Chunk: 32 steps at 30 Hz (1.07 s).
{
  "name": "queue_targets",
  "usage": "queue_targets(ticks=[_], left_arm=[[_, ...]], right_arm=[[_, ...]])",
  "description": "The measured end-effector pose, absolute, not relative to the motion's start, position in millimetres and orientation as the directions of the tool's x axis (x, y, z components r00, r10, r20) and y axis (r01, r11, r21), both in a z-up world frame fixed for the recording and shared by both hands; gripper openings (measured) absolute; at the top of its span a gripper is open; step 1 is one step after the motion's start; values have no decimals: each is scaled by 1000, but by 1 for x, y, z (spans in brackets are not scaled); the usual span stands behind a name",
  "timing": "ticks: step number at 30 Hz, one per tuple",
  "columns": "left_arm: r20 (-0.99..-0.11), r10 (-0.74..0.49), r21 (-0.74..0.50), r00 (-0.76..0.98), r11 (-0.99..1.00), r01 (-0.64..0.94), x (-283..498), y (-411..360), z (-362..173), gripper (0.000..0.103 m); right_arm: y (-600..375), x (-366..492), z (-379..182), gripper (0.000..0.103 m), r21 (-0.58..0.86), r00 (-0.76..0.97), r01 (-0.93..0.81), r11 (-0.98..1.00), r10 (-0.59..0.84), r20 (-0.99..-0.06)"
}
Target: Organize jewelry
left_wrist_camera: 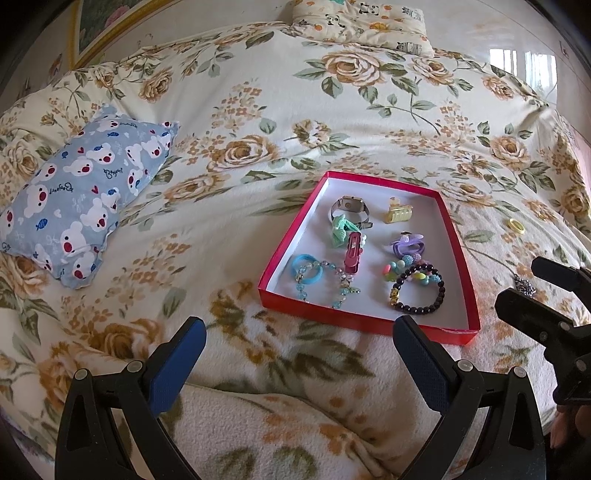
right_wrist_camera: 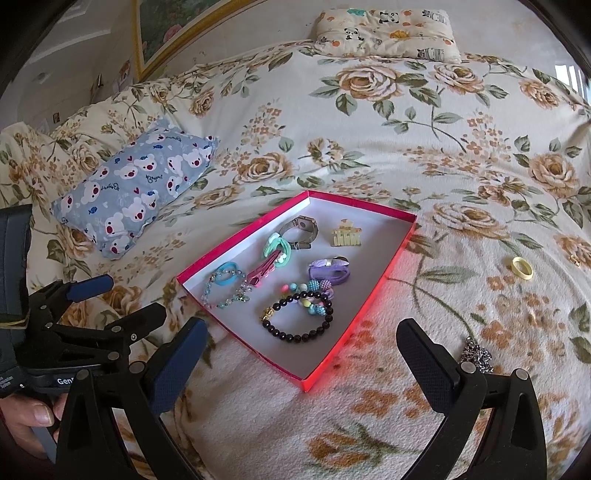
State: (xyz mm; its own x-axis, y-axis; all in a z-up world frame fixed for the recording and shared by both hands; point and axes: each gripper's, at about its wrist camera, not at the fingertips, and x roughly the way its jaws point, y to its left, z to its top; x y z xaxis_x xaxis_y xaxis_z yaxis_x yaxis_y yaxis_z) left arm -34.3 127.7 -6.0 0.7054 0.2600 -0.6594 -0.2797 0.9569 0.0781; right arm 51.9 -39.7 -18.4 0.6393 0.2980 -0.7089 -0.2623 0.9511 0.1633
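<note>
A red box [left_wrist_camera: 458,258] [right_wrist_camera: 369,306] with a white floor lies on the floral bed. It holds a black bead bracelet [left_wrist_camera: 417,295] [right_wrist_camera: 297,317], a silver watch [left_wrist_camera: 351,208], hair ties, clips and bead strings. A yellow ring-shaped hair tie [left_wrist_camera: 516,226] [right_wrist_camera: 522,267] and a silver chain [left_wrist_camera: 524,286] [right_wrist_camera: 478,356] lie on the blanket right of the box. My left gripper [left_wrist_camera: 299,339] is open and empty, just short of the box's near edge. My right gripper [right_wrist_camera: 301,341] is open and empty over the box's near corner, the chain beside its right finger.
A blue bear-print pillow [left_wrist_camera: 85,199] [right_wrist_camera: 136,184] lies left of the box. A cream panda-print pillow [left_wrist_camera: 362,26] [right_wrist_camera: 388,31] sits at the far end of the bed. A framed picture [right_wrist_camera: 166,33] leans on the wall at the far left.
</note>
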Motion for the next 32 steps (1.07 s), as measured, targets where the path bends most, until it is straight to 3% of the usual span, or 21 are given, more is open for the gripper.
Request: queue_targets(ticks=[32], left_arm=[[-677,259,84,689,957,-277,-18,125,-8,102]], right_arm=[[-42,62,-24,103,182,612,-251,951,301,-731]])
